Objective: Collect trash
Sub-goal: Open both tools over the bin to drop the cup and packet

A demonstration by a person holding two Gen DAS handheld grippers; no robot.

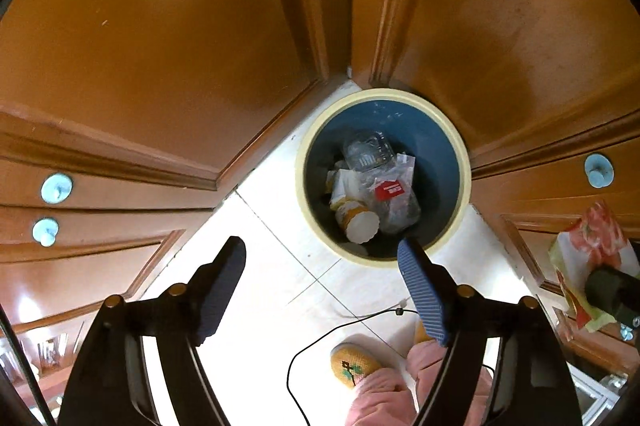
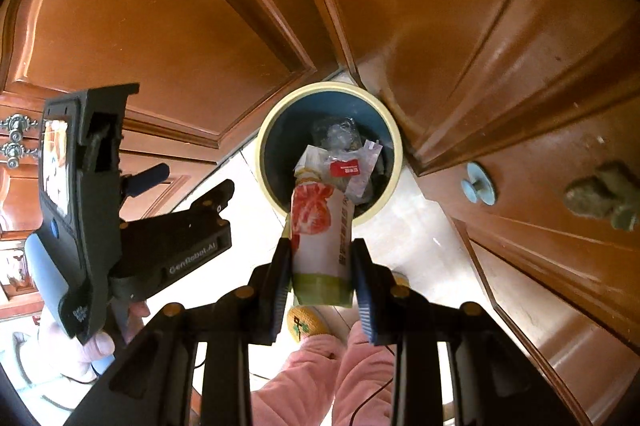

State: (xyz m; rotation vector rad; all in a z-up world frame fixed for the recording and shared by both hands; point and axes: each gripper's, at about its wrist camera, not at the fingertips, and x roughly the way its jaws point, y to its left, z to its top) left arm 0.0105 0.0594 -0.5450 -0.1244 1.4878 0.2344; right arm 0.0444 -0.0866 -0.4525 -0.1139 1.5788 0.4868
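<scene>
A round bin (image 1: 460, 161) with a cream rim and blue inside stands on the floor in a corner between wooden doors; it also shows in the right wrist view (image 2: 268, 145). It holds plastic wrappers, a clear container and a yellow-white cup (image 1: 358, 222). My right gripper (image 2: 322, 266) is shut on a white carton with a red flower print and green base (image 2: 320, 238), held above the bin's near rim. The carton shows at the right edge of the left wrist view (image 1: 588, 254). My left gripper (image 1: 320, 258) is open and empty, above the floor beside the bin; its body shows in the right wrist view (image 2: 132, 222).
Wooden cabinet doors with pale blue knobs (image 1: 56, 187) (image 2: 478, 183) close in on both sides of the bin. The floor is pale tile (image 1: 280, 266). A black cable (image 1: 320, 338) runs over it. The person's yellow slipper (image 1: 352, 366) and pink trouser legs (image 2: 320, 378) are below.
</scene>
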